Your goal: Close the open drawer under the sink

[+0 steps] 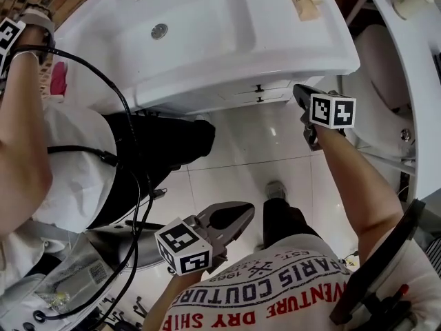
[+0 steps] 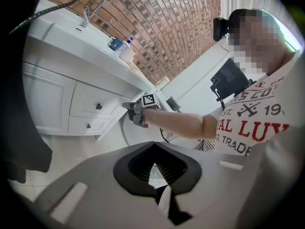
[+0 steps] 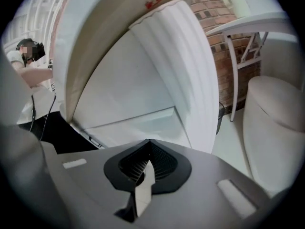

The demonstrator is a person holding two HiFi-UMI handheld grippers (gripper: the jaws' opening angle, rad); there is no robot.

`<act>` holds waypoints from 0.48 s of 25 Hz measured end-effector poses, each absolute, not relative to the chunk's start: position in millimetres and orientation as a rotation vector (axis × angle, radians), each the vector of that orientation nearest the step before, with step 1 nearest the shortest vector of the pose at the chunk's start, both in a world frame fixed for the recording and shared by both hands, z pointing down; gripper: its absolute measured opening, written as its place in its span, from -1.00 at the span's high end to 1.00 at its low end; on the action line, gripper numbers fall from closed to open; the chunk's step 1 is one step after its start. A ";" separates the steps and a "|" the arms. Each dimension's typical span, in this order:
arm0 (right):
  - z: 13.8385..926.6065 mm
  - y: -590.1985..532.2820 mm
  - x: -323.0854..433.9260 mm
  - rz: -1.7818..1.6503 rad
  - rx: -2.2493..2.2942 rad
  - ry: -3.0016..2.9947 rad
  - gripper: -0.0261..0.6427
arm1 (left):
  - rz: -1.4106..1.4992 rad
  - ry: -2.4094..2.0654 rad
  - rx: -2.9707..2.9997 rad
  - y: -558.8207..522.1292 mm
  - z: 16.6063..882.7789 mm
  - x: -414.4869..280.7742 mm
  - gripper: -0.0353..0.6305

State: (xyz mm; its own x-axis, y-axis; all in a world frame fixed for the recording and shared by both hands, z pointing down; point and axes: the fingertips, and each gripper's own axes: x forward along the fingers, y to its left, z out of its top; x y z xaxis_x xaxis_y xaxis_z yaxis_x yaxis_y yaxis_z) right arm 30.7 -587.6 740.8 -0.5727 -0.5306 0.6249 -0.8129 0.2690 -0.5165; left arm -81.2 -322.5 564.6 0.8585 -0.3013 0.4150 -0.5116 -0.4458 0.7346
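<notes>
The left hand-held gripper [image 1: 233, 218] and right hand-held gripper [image 1: 303, 96] are clenched, empty. The drawer [image 1: 265, 87] could be skewed if pushed off-centre.

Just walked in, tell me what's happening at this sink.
A person holds a two-jaw gripper in each hand, facing a white sink cabinet. The right gripper, jaws together and empty, is up at the cabinet's corner beside the two drawers, which look about flush with the front. The left gripper, also shut and empty, hangs low over the tiled floor. A second person stands alongside.
</notes>
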 end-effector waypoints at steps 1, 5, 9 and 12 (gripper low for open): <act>741.2 -576.7 28.4 1.181 1.183 -2.217 0.89 | 0.273 -0.585 2.075 -320.6 563.8 -79.1 0.94; 728.5 -510.4 22.7 1.139 1.000 -2.280 0.89 | 0.257 -0.566 2.108 -311.2 556.1 -71.5 0.94; 698.4 -418.4 18.1 1.205 0.843 -2.350 0.89 | 0.244 -0.554 2.132 -292.5 545.5 -68.1 0.94; 657.9 -358.2 18.4 1.216 0.777 -2.421 0.89 | 0.230 -0.538 2.167 -271.7 533.2 -61.2 0.94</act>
